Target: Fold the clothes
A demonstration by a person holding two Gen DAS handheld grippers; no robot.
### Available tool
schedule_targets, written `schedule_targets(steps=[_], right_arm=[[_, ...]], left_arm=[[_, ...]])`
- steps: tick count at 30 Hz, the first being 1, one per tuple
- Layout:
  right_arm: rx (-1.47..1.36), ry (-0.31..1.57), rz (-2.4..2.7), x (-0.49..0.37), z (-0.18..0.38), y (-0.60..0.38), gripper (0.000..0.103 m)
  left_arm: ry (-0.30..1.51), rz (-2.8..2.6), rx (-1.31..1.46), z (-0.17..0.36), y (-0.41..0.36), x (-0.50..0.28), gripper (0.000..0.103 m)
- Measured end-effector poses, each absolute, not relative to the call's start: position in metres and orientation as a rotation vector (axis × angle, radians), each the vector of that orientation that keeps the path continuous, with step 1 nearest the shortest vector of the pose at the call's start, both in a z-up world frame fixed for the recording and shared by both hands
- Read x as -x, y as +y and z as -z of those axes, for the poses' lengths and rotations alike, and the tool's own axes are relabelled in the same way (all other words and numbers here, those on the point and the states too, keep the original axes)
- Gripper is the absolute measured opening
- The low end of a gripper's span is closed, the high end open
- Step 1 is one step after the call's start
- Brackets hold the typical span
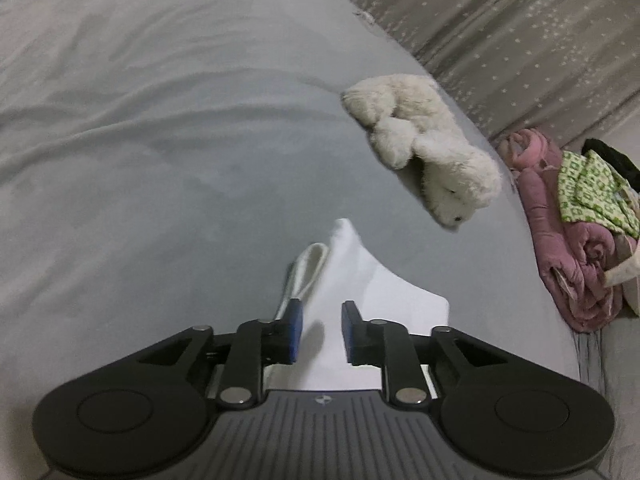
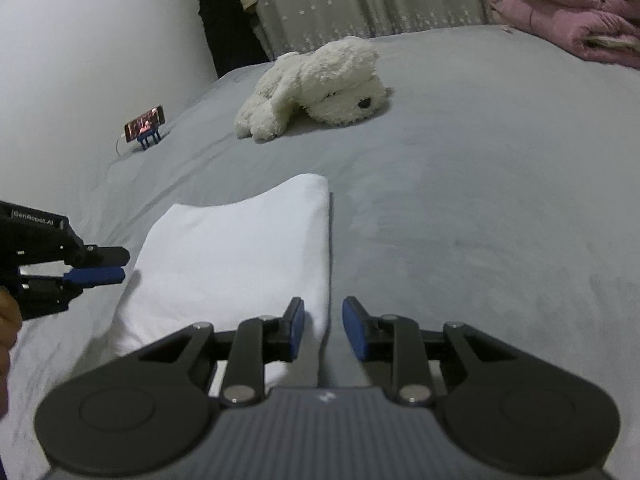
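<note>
- A folded white garment [image 2: 236, 248] lies flat on the grey bed [image 2: 480, 220].
- The right hand-held gripper [image 2: 323, 328] is released, its 2 fingers straddling the garment's near right edge.
- The left hand-held gripper [image 1: 322, 330] is released too, over the garment's left side.
- A white plush dog [image 2: 316, 84] lies farther back; a phone [image 2: 145, 123] stands well apart.

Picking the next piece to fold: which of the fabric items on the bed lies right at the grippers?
The white garment, lying flat between both open grippers; the pink bundle with the green-patterned cloth sits far off at the bed's edge.
</note>
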State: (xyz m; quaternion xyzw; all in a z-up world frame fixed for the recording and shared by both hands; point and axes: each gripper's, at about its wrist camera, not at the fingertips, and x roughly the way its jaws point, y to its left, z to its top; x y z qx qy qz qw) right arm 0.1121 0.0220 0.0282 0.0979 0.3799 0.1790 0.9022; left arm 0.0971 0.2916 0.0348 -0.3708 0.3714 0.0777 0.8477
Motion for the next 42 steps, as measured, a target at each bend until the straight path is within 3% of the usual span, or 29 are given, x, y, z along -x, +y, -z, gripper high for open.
schedule_targets(steps=[6,12,18,25,42], right_arm=[[-0.202,0.763,-0.394,-0.115,-0.033,0.028,0.025],[-0.144,0.809,-0.385,-0.122,-0.021,0.04,0.026],[-0.227,0.803,-0.364,-0.126,-0.024,0.02,0.026],[-0.455,0.885,-0.418,-0.126,-0.009,-0.011,0.036],[-0.719,0.889,-0.509,-0.139,0.017,-0.014,0.036]], left_arm=[[0.897,-0.265,0.607,-0.021,0.278,-0.114,0.021],[0.904,-0.267,0.628,-0.017,0.284,-0.115,0.021],[0.91,-0.268,0.616,-0.017,0.282,-0.113,0.021],[0.915,-0.263,0.634,-0.017,0.285,-0.112,0.022],[0.92,-0.258,0.642,-0.017,0.287,-0.111,0.022]])
